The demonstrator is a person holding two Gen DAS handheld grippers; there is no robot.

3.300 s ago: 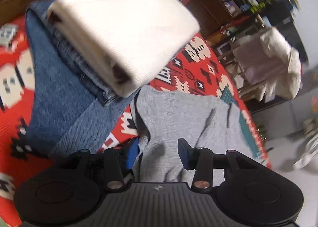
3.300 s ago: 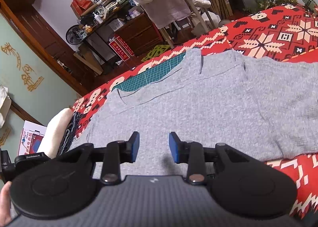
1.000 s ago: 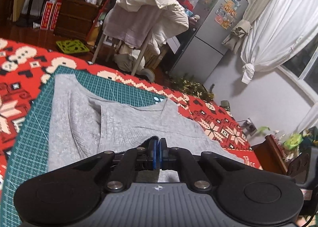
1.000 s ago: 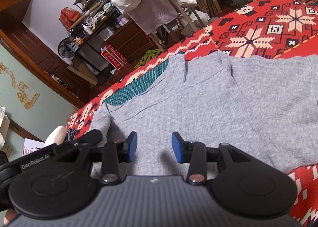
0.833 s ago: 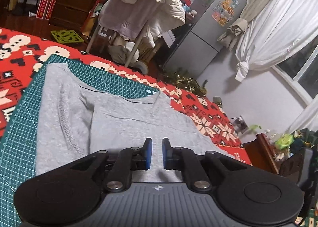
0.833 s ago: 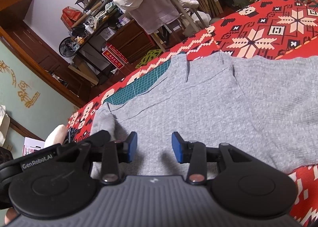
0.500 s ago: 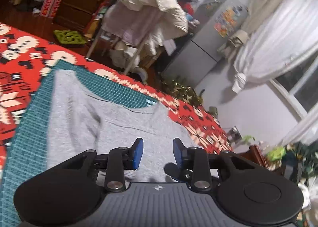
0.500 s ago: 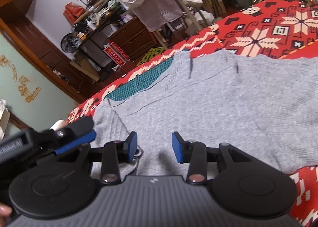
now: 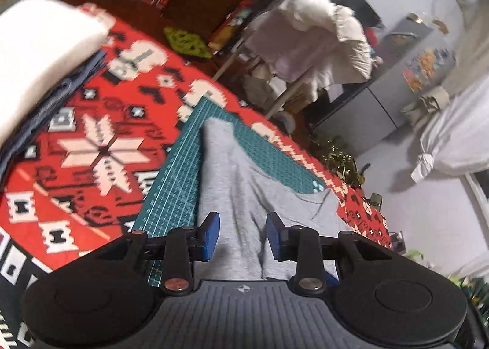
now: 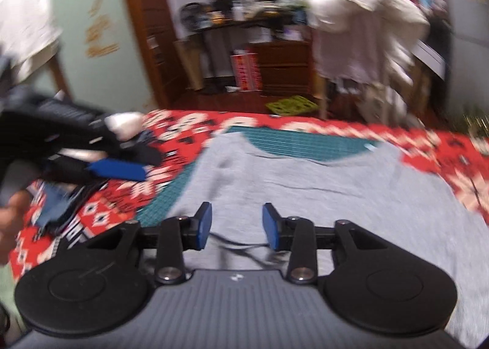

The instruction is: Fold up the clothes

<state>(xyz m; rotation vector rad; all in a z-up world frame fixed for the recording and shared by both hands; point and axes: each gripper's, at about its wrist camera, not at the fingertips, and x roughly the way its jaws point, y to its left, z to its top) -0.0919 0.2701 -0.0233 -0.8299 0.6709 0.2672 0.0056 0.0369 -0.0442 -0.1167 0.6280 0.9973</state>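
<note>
Red patterned cloth (image 9: 101, 147) covers the tabletop, and a green cutting mat (image 9: 177, 184) lies on it; the mat serves as the landmark.

Nearest, the left tool (image 9: 241, 234) hangs over the mat's near part with its blue pads apart and nothing between them. The grey knit garment (image 9: 241, 196) lies spread directly beneath and runs away from the tool toward the mat's far corner. Its long axis, from this view, follows the mat's left edge, narrowing to a tip near the far end. The right tool (image 10: 237, 225) is also over the garment on the mat, its jaws closing, with no cloth caught between the pads; a dark thread or cord lies on the fabric just below them. From the right wrist view the garment (image 10: 321, 190) stretches broadly to the right of the mat, beyond its green edge.

Both tools sit just above the near hem, so either could pinch it. The left one is nearer the mat's left edge, the right one nearer the garment's wide side. My guess is that the next grasp takes the near edge and carries it toward the far end.

Left of the mat, a stack of folded white cloth (image 9: 39, 56) on blue denim (image 9: 39, 117) rests on the red covering. No containers hold anything that I can make out. Beyond the mat stands a chair draped in pale clothing (image 9: 311, 43), then cluttered shelves.
</note>
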